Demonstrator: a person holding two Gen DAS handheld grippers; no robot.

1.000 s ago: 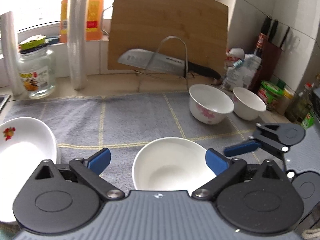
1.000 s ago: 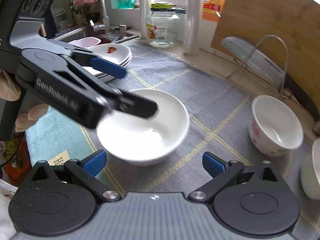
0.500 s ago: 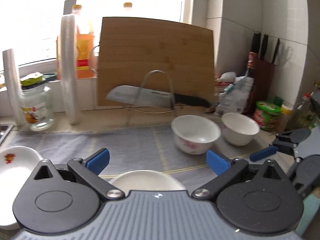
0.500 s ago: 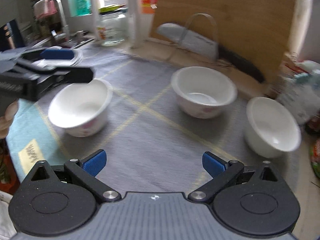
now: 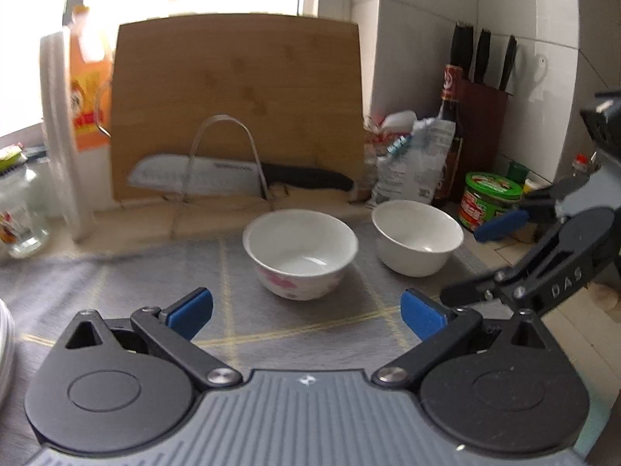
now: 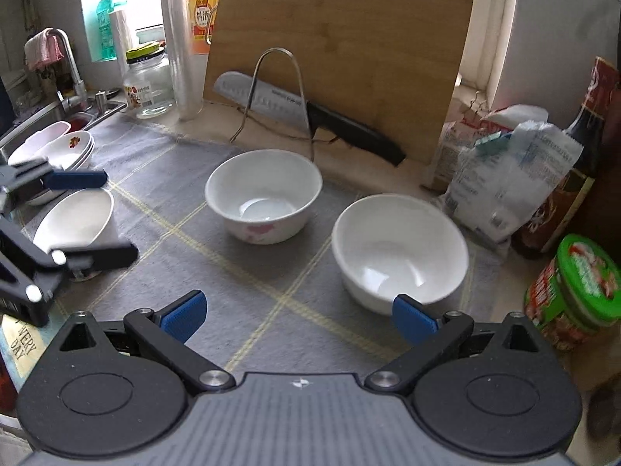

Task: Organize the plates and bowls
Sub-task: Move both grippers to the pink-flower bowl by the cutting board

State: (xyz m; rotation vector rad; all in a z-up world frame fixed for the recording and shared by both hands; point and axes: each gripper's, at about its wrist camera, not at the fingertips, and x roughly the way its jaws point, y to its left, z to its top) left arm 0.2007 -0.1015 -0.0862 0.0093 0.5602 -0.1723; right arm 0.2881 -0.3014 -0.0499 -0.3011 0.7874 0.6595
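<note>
A white bowl with pink flowers (image 5: 299, 252) (image 6: 264, 194) and a plain white bowl (image 5: 417, 237) (image 6: 399, 248) stand side by side on the grey mat (image 6: 240, 272). My left gripper (image 5: 306, 312) is open and empty, a short way in front of the flowered bowl. My right gripper (image 6: 299, 314) is open too, with its right pad just short of the plain bowl's near rim. A third white bowl (image 6: 73, 221) sits upright at the left, just behind the left gripper (image 6: 116, 215). Stacked white plates (image 6: 66, 147) lie by the sink. The right gripper (image 5: 465, 264) shows at the right edge.
A bamboo cutting board (image 6: 341, 58) leans on the wall, with a knife (image 6: 310, 108) on a wire rack in front. A glass jar (image 6: 149, 81), bottles and a sink (image 6: 46, 110) are at the left. A bag (image 6: 504, 178), a green tub (image 6: 574, 291) and a knife block (image 5: 481, 124) crowd the right.
The left gripper has drawn back from the white bowl between its fingers; that bowl has left its view. Both grippers have swung right, toward the two bowls at the back.
</note>
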